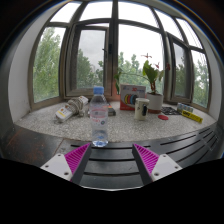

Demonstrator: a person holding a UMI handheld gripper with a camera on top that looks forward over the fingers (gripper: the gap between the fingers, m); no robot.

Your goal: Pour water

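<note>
fingers point(112, 160) apart; water bottle point(99, 116) just beyond them

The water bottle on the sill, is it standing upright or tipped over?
Upright. The water bottle stands on its base on the window sill, blue cap on top, beyond the open hand-held gripper.

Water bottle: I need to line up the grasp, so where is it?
In the gripper view, the water bottle stands upright on the stone windowsill, just beyond the open tool, nearer its left finger.
</note>
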